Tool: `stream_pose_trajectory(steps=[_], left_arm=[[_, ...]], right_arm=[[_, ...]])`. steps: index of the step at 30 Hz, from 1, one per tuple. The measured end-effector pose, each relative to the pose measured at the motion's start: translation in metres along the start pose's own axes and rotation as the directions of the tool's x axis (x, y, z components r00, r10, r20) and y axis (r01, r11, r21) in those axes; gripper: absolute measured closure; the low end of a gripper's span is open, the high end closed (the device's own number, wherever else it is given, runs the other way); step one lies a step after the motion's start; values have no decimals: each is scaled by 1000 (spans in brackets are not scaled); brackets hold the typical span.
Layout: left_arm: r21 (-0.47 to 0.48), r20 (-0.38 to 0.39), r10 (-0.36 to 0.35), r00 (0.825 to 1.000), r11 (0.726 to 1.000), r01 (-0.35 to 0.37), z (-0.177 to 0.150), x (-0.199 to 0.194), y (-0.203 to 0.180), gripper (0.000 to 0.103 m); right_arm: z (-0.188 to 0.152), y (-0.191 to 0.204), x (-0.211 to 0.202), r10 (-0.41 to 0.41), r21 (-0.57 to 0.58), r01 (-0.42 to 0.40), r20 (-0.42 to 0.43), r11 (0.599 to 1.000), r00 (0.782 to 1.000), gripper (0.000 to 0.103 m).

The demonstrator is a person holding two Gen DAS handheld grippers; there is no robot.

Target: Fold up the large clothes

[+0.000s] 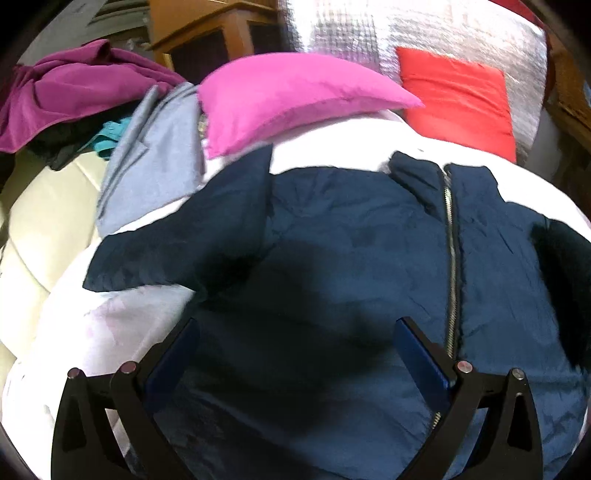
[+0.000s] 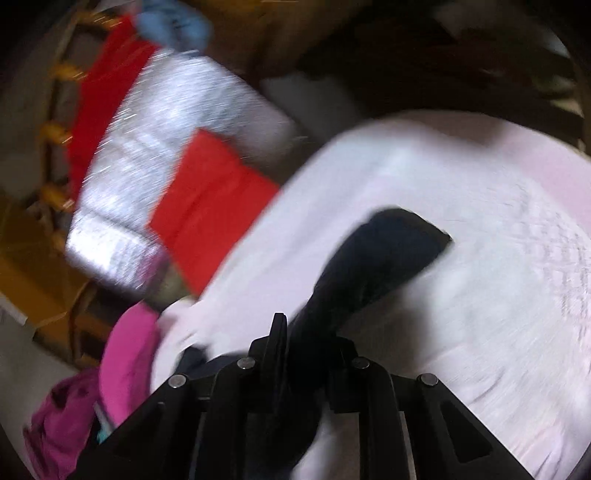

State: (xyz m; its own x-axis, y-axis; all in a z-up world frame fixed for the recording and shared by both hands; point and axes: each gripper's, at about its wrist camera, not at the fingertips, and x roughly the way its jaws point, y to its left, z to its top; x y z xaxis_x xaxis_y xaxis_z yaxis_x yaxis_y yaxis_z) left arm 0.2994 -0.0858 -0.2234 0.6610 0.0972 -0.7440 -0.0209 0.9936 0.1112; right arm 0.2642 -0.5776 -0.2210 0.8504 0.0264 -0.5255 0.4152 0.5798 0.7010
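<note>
A navy zip-up jacket [image 1: 351, 229] lies spread face up on a white bed cover [image 1: 332, 147], its silver zip [image 1: 451, 258] running down the right of the left wrist view. My left gripper [image 1: 297, 325] hovers over the jacket's lower body, open wide, with nothing between its blue pads [image 1: 424, 362]. In the blurred right wrist view my right gripper [image 2: 310, 332] is shut on the jacket's dark sleeve [image 2: 388, 251]. The sleeve stretches away from the jaws across the white cover [image 2: 461, 314] to its cuff.
A pink pillow [image 1: 288, 96] and a red cushion [image 1: 458, 99] lie at the head of the bed before a silver quilted backing [image 1: 340, 33]. A grey-blue garment [image 1: 147, 162] and a magenta clothes heap [image 1: 74, 88] sit at the left, above a cream padded surface [image 1: 44, 221].
</note>
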Motion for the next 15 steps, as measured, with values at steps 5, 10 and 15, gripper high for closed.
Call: stream_pose_trajectory(steps=[5,10,15], left_arm=[[-64,33,53,998,997,-51,7,-3,27,0],[-128,51,116,992,986,-108,12,-3,64,0],[-198,53,139,989,972,-126,16,-4,106,0]], right_arm=[[-45,93,-6,156,-140,-164,-63,977,986,84],[-110,167,5,261,-213,-288,-145,934,954,84],[-173,201,20,317,-192,-366,-246,910,916,84]])
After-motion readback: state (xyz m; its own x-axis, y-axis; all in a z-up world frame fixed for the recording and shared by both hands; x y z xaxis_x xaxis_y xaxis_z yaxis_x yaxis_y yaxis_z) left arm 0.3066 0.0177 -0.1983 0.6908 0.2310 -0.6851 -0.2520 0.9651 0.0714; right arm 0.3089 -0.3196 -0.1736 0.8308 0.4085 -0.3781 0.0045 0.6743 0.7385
